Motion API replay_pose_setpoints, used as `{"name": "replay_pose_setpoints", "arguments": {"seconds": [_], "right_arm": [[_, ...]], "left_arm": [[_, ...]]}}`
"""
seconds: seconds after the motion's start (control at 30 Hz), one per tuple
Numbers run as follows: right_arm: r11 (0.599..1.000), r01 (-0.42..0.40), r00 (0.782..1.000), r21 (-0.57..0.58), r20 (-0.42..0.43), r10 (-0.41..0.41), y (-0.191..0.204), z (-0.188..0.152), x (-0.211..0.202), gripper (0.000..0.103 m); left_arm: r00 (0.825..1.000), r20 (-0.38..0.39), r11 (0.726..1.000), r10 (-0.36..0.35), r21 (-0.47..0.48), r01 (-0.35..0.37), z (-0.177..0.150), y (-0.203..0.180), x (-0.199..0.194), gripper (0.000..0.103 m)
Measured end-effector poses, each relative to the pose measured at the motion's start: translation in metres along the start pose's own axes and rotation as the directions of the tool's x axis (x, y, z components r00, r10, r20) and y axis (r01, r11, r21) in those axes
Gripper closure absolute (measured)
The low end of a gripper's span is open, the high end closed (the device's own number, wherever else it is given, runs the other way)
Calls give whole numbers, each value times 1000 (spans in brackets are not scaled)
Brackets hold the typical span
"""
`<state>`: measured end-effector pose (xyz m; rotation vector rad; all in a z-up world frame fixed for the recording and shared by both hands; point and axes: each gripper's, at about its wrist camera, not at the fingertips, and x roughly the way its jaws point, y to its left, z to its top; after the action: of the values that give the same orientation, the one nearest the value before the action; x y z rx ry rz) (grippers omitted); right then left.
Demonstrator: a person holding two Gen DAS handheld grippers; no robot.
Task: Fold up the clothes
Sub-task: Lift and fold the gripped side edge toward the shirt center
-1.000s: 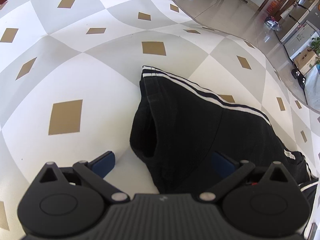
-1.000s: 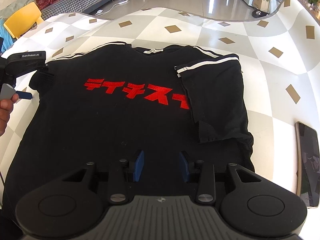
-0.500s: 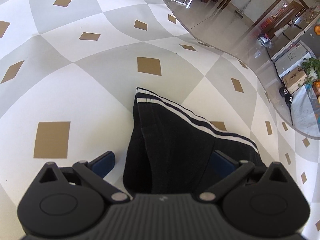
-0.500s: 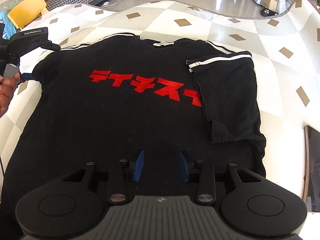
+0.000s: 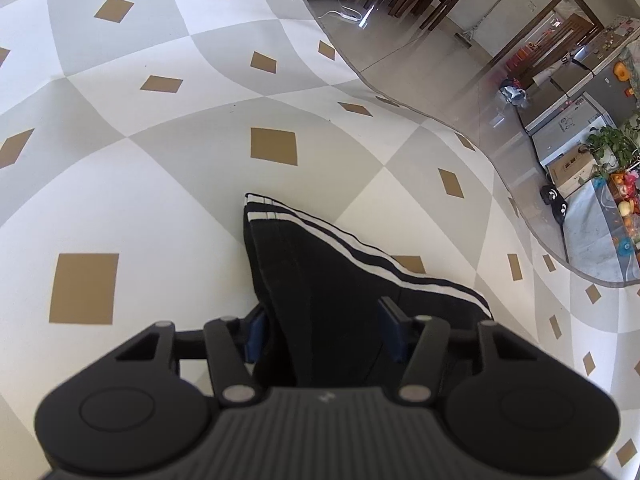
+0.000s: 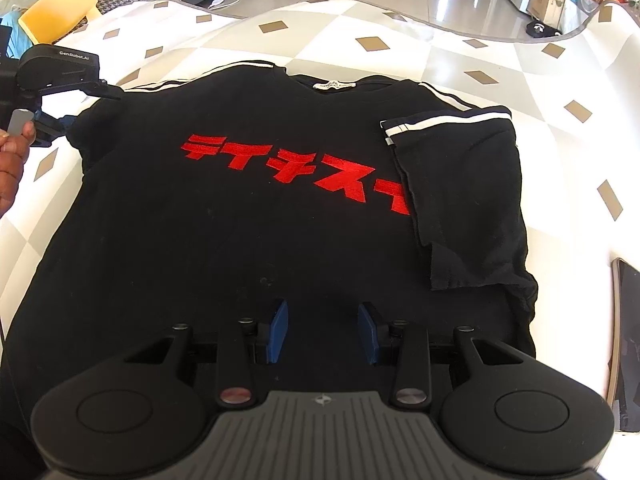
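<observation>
left claw (image 5: pixel 324 330) jaws, wide before, now closing around black sleeve (image 5: pixel 320 280).

The T-shirt (image 6: pixel 280 240) ahead of the right gripper (image 6: pixel 323 330) is black with red lettering and white sleeve stripes. The tablecloth (image 5: pixel 160 160) beyond is white and grey checks with tan diamonds.

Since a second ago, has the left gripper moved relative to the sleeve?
Yes. The left gripper has advanced along the sleeve toward its striped cuff, which now sits nearer the tan diamond; the jaws are closing with sleeve fabric between them.
</observation>
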<state>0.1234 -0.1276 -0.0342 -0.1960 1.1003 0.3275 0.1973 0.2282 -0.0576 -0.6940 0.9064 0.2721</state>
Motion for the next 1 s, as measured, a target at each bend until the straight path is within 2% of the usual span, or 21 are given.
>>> {"name": "replay_pose_setpoints", "arguments": {"seconds": [0.03, 0.1, 0.2, 0.37, 0.5, 0.77, 1.0], "right_arm": [[1000, 1, 1000, 1, 0, -1, 0, 0, 0, 66], [1000, 3, 1000, 2, 0, -3, 0, 0, 0, 66], [1000, 2, 1000, 2, 2, -2, 0, 1, 0, 66], [1000, 6, 1000, -2, 4, -6, 1, 1, -2, 66], [1000, 8, 1000, 6, 5, -8, -1, 1, -3, 66], [1000, 16, 1000, 10, 5, -16, -5, -2, -7, 66], [1000, 22, 1000, 10, -1, -22, -6, -2, -6, 66]], "left_arm": [[1000, 0, 1000, 0, -11, 0, 0, 1, 0, 59], [1000, -1, 999, 0, -33, 0, -1, 4, 0, 75], [1000, 15, 999, 3, -43, -2, -2, 5, -2, 85], [999, 47, 998, -3, -62, 6, -3, 4, -10, 92], [998, 52, 999, -29, -30, 30, -6, -7, -13, 95], [988, 42, 988, -151, 33, 150, -17, -35, -22, 95], [970, -74, 954, -232, 175, 242, -59, -81, -15, 95]]}}
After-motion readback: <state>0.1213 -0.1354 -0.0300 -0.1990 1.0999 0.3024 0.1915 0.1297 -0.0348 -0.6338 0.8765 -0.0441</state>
